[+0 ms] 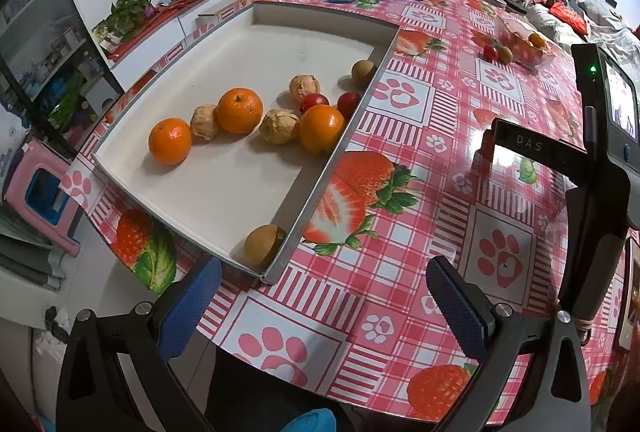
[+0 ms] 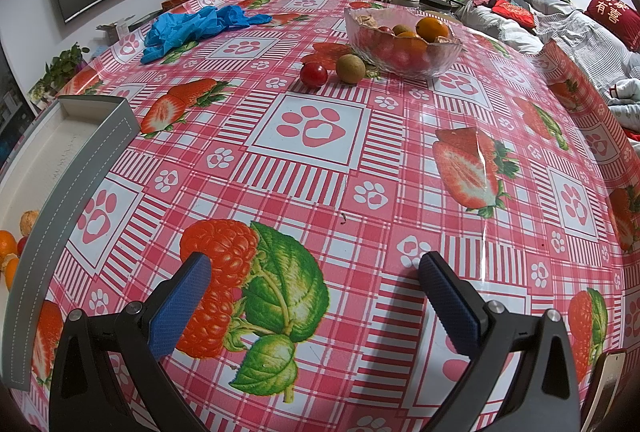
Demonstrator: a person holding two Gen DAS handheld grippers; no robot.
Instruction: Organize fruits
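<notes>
here | strawberry-print tablecloth (image 2: 320, 135) | cluttered living room | left gripper (image 1: 324, 292), right gripper (image 2: 316, 288) both released

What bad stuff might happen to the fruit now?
The red fruit and brown fruit sit loose on the slick tablecloth beside the glass bowl; a nudge from the open right gripper might roll them away. Reaching past them could also bump the bowl.
</notes>
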